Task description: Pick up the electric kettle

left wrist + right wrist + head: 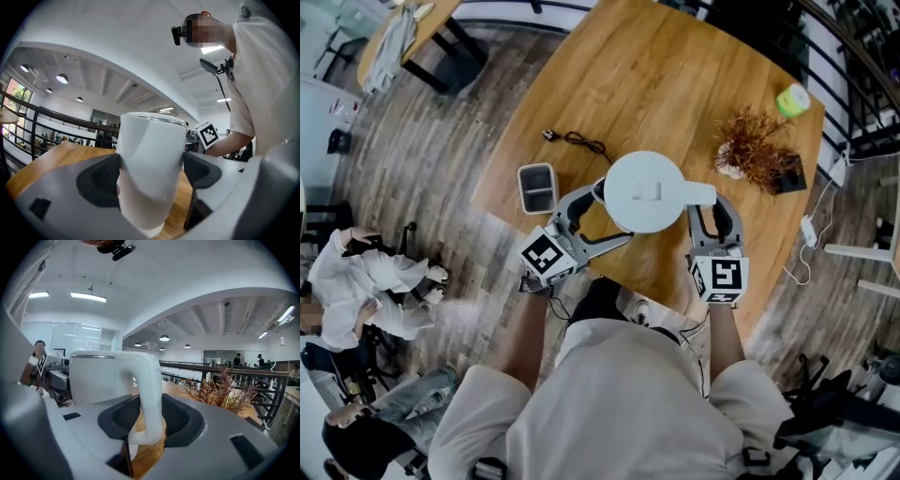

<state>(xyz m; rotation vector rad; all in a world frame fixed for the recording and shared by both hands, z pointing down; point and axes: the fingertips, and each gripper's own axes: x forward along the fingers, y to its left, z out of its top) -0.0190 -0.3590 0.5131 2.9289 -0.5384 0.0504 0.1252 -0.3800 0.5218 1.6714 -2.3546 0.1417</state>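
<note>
L gripper clamps kettle body, R gripper its handle; table edge near.

My left tongs and right tongs are grey curved shells with black textured pads. Each carries a white cube printed with black square markers. I'm wearing a pale short-sleeved shirt.

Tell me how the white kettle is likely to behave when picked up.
Probably rigid: the kettle shows no dent in the left gripper. Its smooth, glossy body may slip. The right gripper on the handle likely limits tipping.
</note>
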